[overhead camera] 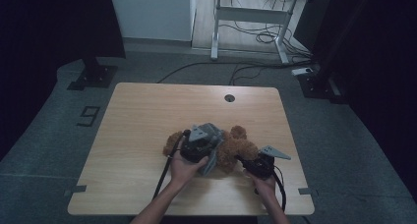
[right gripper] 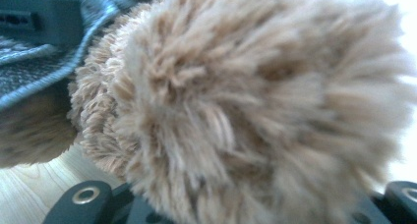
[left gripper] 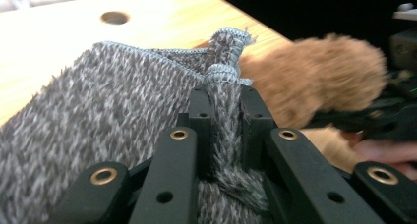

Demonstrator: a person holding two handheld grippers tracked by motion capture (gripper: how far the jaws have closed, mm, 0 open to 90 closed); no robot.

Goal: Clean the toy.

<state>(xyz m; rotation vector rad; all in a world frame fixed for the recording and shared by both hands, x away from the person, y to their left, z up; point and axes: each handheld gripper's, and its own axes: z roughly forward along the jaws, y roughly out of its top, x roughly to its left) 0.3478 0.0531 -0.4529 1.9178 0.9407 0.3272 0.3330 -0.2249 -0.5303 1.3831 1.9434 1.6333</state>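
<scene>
A brown plush toy [overhead camera: 238, 148] lies on the wooden table [overhead camera: 147, 116], near the front right. A grey knit cloth [overhead camera: 212, 162] is draped over its left part. My left gripper [overhead camera: 209, 145] is over the toy's middle, and in the left gripper view its jaws [left gripper: 226, 94] are shut on a folded hem of the cloth [left gripper: 123, 101], with the toy's fur [left gripper: 319, 71] just beyond. My right gripper [overhead camera: 251, 162] is at the toy's right end. In the right gripper view, fur [right gripper: 255, 101] bulges between the jaws and hides their tips; the cloth [right gripper: 34, 71] shows at upper left.
A round cable hole [overhead camera: 229, 98] sits near the table's far edge. On the floor beyond are a white desk frame [overhead camera: 255, 27] with loose cables, a black stand base [overhead camera: 93, 74] at the left and another [overhead camera: 319, 81] at the right.
</scene>
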